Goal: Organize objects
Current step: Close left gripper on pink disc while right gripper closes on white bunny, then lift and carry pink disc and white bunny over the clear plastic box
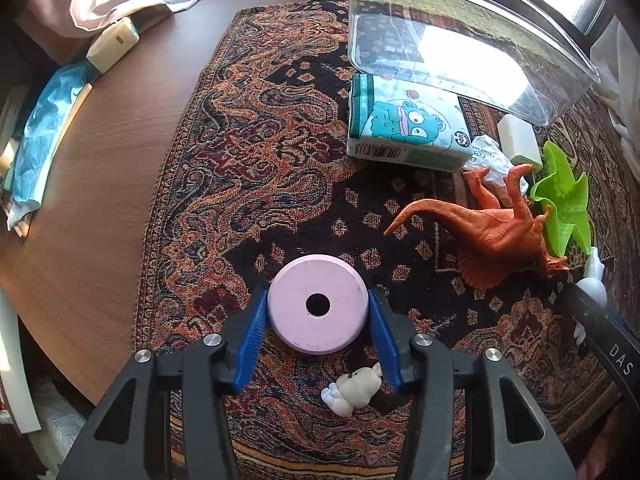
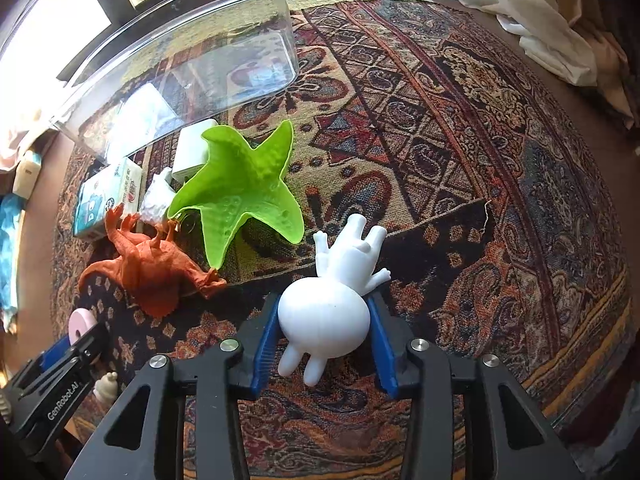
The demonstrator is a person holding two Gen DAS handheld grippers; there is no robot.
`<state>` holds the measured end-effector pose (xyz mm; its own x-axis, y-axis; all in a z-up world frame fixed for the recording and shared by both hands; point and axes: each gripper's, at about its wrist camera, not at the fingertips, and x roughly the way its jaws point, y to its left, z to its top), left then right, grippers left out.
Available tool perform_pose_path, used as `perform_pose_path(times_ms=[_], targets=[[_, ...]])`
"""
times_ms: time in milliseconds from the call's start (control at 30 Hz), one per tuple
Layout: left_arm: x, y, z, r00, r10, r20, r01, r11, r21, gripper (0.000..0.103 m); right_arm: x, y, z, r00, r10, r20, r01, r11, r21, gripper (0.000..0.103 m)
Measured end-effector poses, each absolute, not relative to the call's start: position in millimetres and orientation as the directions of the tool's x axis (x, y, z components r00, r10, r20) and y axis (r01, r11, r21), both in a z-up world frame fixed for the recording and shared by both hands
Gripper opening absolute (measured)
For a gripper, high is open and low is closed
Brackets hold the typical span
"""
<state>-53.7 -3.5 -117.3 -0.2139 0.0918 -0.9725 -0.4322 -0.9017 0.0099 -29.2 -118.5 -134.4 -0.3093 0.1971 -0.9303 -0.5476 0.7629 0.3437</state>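
My left gripper [image 1: 318,308] is shut on a pink ring with a centre hole [image 1: 318,305], held over the patterned rug [image 1: 248,152]. My right gripper [image 2: 324,316] is shut on the round head of a white rabbit figure [image 2: 326,316], whose body points away from me. A clear plastic bin [image 1: 460,40] stands at the far side; it also shows in the right wrist view [image 2: 192,56]. An orange dinosaur [image 1: 496,228], a green starfish mould [image 2: 244,188] and a tissue pack with a cartoon face [image 1: 404,124] lie in front of the bin.
A small cream figurine [image 1: 354,394] lies on the rug just under my left gripper. A white block [image 1: 518,136] and a crumpled white wrapper [image 1: 494,164] sit by the bin. White cloth [image 2: 532,20] and blue plastic [image 1: 40,144] lie on the brown table [image 1: 108,128].
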Motion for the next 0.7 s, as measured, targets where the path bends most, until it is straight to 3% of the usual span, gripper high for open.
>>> perform_pose_path(times_ms=[533, 700], targets=[[-35.5, -0.2, -78.3, -0.225, 0.201, -0.953, -0.532, -0.845, -0.053, 0.049, -21.7, -116.5, -106.7, -0.348, 0.200, -0.916, -0.575, 0.726, 0.377, 0.042], [-42.2, 4.0, -65.0, -0.228, 0.238, -0.944, -0.554, -0.829, -0.075, 0.049, -15.9, -156.2, -83.8, -0.372, 0.203, -0.906, -0.572, 0.719, 0.396, 0.042]])
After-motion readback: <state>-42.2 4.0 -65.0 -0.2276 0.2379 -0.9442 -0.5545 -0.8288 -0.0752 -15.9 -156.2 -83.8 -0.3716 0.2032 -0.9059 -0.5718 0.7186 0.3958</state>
